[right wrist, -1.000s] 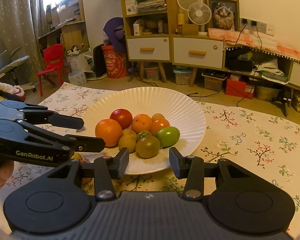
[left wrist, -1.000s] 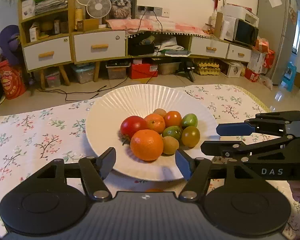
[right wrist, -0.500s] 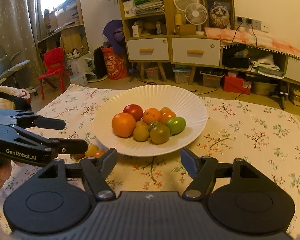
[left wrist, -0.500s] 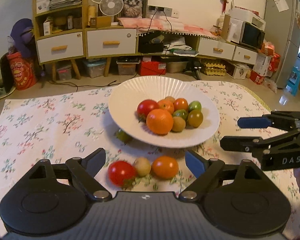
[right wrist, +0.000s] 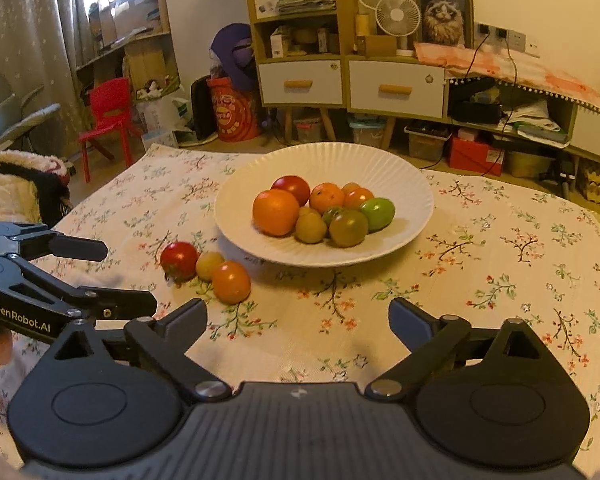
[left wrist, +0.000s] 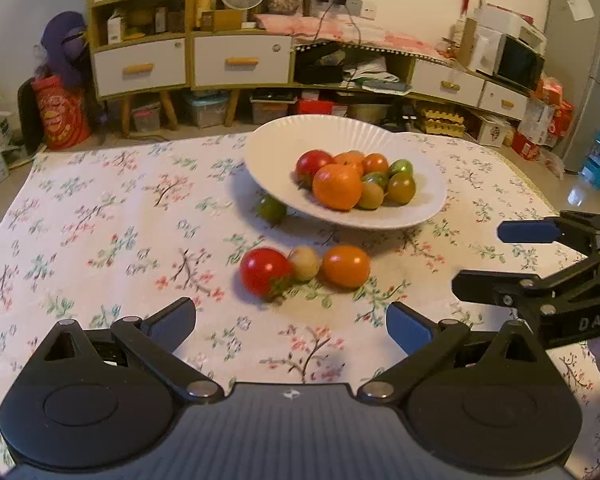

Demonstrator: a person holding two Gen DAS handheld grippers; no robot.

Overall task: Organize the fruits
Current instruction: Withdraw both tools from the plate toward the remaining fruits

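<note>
Left tongs (left wrist: pixel 291 322) and right tongs (right wrist: pixel 298 320) opening, empty, one plate (right wrist: pixel 380 168).

We see plate (left wrist: pixel 284 152) on tablecloth (left wrist: pixel 100 240), toward far side of table. Pile of fruit (left wrist: pixel 356 180) in plate. Three loose fruits (left wrist: pixel 304 268) in touching row on cloth, just before plate's near rim. One more small fruit (left wrist: pixel 272 208) tucked under plate's left edge. Left gripper (left wrist: pixel 291 322) low before loose row, nothing between its jaws. Right gripper (right wrist: pixel 298 318) beside it on right, before plate. Cabinets (right wrist: pixel 352 80) behind table.
</note>
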